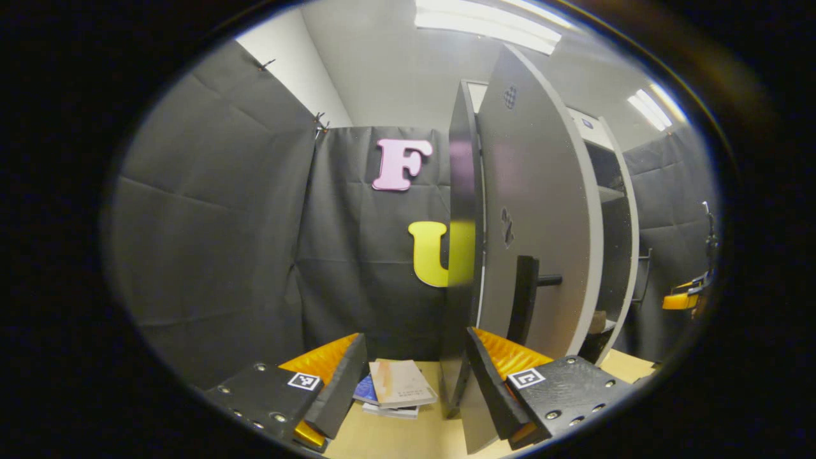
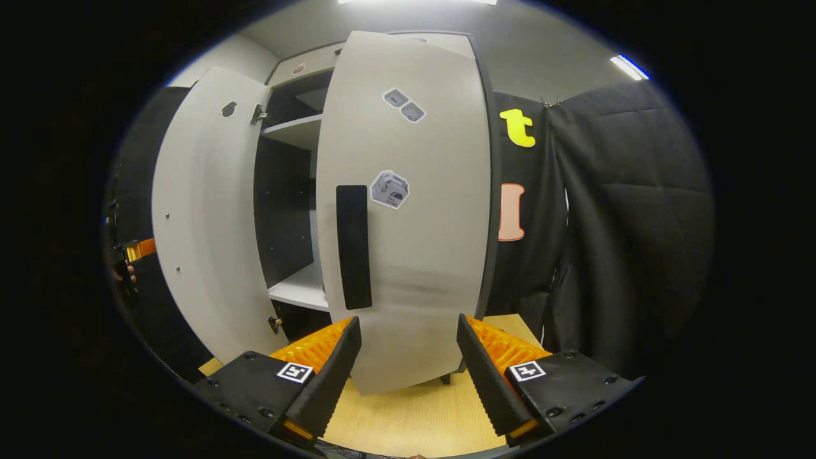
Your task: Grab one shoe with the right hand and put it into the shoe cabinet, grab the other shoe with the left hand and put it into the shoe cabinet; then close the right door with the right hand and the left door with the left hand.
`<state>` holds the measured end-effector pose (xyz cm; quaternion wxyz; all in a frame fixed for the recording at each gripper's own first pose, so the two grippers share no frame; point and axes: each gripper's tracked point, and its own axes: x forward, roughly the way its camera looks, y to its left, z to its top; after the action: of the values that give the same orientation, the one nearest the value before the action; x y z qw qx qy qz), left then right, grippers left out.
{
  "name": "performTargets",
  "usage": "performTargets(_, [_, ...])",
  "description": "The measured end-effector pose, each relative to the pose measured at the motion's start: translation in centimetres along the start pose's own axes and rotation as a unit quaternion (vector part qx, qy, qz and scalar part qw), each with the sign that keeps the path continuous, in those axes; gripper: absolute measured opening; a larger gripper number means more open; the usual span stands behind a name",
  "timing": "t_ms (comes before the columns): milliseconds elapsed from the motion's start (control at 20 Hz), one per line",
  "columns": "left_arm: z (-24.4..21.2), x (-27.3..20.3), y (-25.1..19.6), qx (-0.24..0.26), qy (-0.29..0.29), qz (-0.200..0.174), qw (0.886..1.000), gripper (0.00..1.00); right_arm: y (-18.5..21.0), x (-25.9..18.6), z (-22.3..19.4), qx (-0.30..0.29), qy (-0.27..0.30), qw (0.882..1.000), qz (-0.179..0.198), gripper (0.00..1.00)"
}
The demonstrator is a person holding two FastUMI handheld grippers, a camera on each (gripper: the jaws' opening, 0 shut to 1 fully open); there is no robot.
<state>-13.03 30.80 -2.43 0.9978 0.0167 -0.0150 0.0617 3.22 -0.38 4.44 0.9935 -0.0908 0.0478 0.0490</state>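
Note:
The left door [image 1: 542, 210] of the grey shoe cabinet stands open, seen almost edge-on, with its black handle [image 1: 526, 299] facing me. My left gripper [image 1: 414, 389] is open, and the door's lower edge sits just inside its right finger [image 1: 491, 382]. The right door [image 2: 414, 223] with its black handle [image 2: 354, 245] is partly open in front of my right gripper [image 2: 408, 376], which is open with the door's bottom edge between its fingers, touching neither. Dark shelves [image 2: 296, 191] show between the doors. A small pale shape [image 1: 599, 322] lies low inside the cabinet; I cannot tell what it is.
A few books [image 1: 395, 386] lie on the pale wooden surface [image 2: 414, 421] by the left door's foot. The other gripper [image 1: 685, 296] shows far right beyond the cabinet. A hand with the left gripper [image 2: 131, 252] shows past the open left door [image 2: 204, 223]. Black cloth walls close in all around.

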Motion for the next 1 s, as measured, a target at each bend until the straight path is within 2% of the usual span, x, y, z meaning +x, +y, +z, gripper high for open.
performTargets(50, [0.5,0.5,0.0,0.005,0.0,-0.004,1.0,0.98,0.1,-0.1,0.0,-0.008,-0.002,1.0,0.0,0.96])
performTargets(150, [1.2,1.3,-0.2,0.014,-0.003,-0.012,1.0,0.98,0.0,-0.2,-0.3,-0.014,-0.002,1.0,-0.001,0.96])
performTargets(200, [1.5,1.7,-0.5,0.013,-0.004,-0.023,1.0,0.98,-0.1,-0.2,-0.5,-0.013,-0.001,1.0,-0.002,0.92])
performTargets(450, [2.1,3.0,-1.3,0.01,-0.006,-0.054,0.998,0.98,-0.5,-0.2,-1.2,0.008,-0.001,1.0,-0.01,0.92])
performTargets(500, [2.0,3.1,-1.6,0.02,-0.004,-0.059,0.998,0.98,-0.6,-0.2,-1.3,0.011,-0.001,1.0,-0.012,0.96])
performTargets(650, [1.4,3.1,-1.6,0.027,0.004,-0.064,0.998,0.98,-1.2,-0.3,-1.7,0.02,-0.004,1.0,-0.019,0.96])
performTargets(700, [1.3,3.2,-1.6,0.022,0.009,-0.065,0.998,0.98,-1.4,-0.3,-1.9,0.025,-0.004,0.999,-0.023,0.92])
performTargets(800, [1.3,3.4,-2.0,0.018,0.014,-0.066,0.998,0.97,-1.9,-0.2,-2.4,0.037,-0.001,0.999,-0.028,0.96])
performTargets(850, [1.2,3.3,-2.4,0.018,0.018,-0.066,0.997,0.82,-2.0,-0.2,-2.7,0.044,0.0,0.999,-0.03,0.92])
performTargets(900, [1.2,3.3,-3.0,0.02,0.02,-0.069,0.997,0.97,-2.2,-0.2,-2.9,0.052,0.003,0.998,-0.032,0.96])
performTargets(950, [1.2,3.3,-3.8,0.024,0.021,-0.073,0.997,0.9,-2.4,-0.3,-3.1,0.06,0.004,0.998,-0.034,0.92])
performTargets(1000, [1.3,3.3,-4.9,0.028,0.022,-0.082,0.996,0.9,-2.6,-0.3,-3.2,0.068,0.005,0.997,-0.035,0.92])
